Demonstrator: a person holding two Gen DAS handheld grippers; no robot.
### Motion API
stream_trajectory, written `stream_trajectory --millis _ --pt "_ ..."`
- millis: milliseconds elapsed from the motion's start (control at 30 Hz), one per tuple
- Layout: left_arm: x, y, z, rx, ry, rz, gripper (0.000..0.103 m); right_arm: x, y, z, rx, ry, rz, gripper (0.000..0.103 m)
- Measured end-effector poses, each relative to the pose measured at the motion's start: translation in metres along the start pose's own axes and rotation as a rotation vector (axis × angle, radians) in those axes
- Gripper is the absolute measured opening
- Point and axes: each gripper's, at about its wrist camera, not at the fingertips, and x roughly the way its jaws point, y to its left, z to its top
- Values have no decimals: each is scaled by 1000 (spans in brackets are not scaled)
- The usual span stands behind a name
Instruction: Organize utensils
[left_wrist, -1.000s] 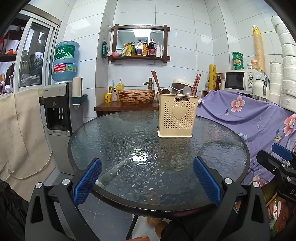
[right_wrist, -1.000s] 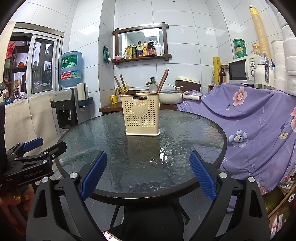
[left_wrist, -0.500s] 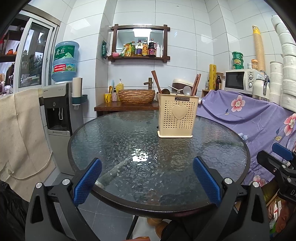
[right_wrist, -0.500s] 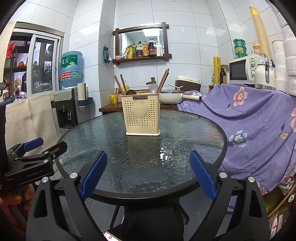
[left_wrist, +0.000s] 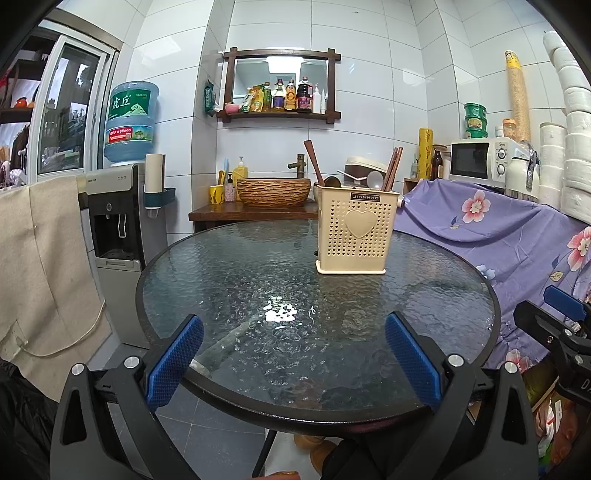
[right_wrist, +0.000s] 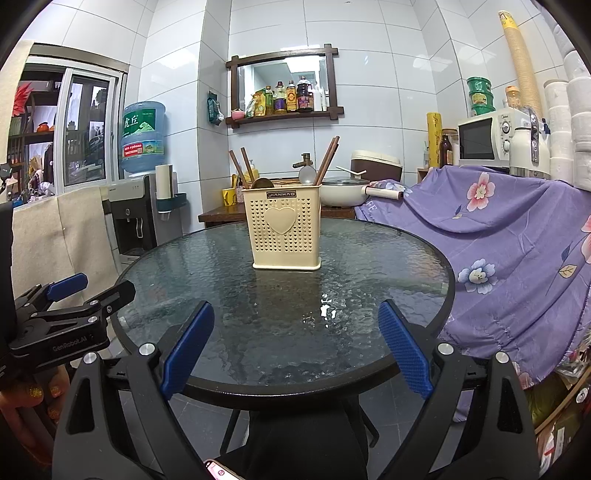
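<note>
A cream perforated utensil holder (left_wrist: 354, 230) (right_wrist: 284, 229) with a heart on its front stands upright on the round glass table (left_wrist: 258, 280) (right_wrist: 388, 266), toward the far side. Wooden chopsticks (right_wrist: 327, 158), wooden spoons (left_wrist: 313, 162) and a pale ladle (right_wrist: 307, 173) stick out of its top. My left gripper (left_wrist: 293, 354) hangs open over the near table edge, nothing between its blue pads. My right gripper (right_wrist: 295, 345) is open too, at the near edge, well short of the holder. Each gripper shows at the side of the other's view.
A purple floral cloth (right_wrist: 517, 236) covers furniture right of the table. Behind it stand a microwave (left_wrist: 480, 160) and stacked white rolls. A water dispenser (left_wrist: 118, 221) and a beige cloth (left_wrist: 40, 266) are on the left. A wooden counter holds a woven basin (left_wrist: 273, 190) and a pan (right_wrist: 343, 194).
</note>
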Motion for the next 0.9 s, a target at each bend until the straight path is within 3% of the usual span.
stream_trajectory --millis 900 --pt "1 -7 2 7 0 0 97 -1 1 2 1 0 5 89"
